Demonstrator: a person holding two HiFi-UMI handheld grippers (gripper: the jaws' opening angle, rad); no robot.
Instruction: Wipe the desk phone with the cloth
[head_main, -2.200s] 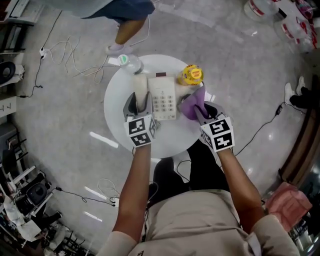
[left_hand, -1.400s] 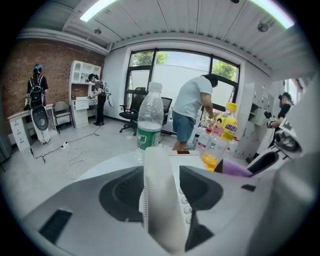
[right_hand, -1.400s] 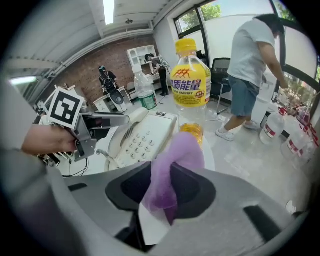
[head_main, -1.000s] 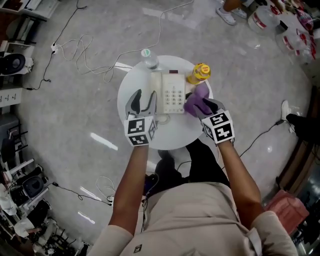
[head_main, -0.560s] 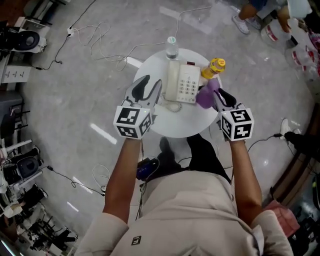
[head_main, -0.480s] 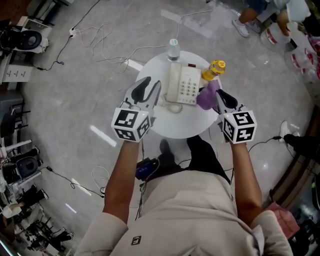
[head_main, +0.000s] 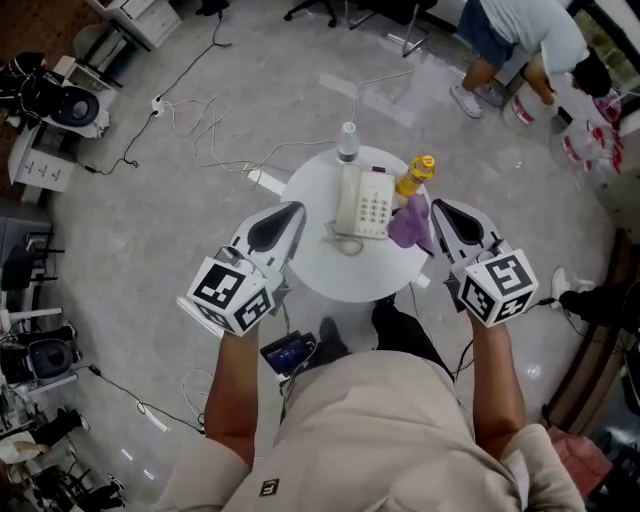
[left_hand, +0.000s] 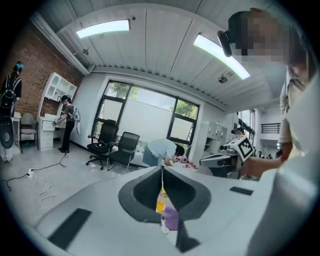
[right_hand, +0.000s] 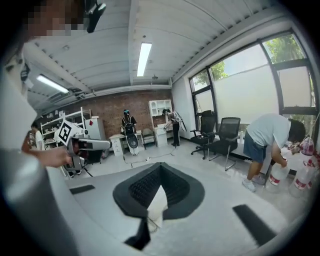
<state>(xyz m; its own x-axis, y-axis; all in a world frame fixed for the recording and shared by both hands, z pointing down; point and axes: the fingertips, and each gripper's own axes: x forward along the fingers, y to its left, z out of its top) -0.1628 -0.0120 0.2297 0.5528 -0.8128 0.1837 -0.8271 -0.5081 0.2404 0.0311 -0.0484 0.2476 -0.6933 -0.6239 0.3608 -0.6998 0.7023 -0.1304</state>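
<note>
Clenched and empty, my left hand-held gripper (head_main: 288, 212) and right hand-held gripper (head_main: 441, 210) hover above the worktop (head_main: 340, 268); the cloth (head_main: 410, 224) lies just beside the desk phone (head_main: 365, 200) (right side). Best: reopen, pinch a fold.

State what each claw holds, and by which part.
Nothing. Both the left claw and the right claw have just closed, empty; the purple cloth lies on the round table beside the desk phone.

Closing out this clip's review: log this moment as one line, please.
left gripper: just closed, empty | right gripper: just closed, empty | cloth: on table, beside desk phone
</note>
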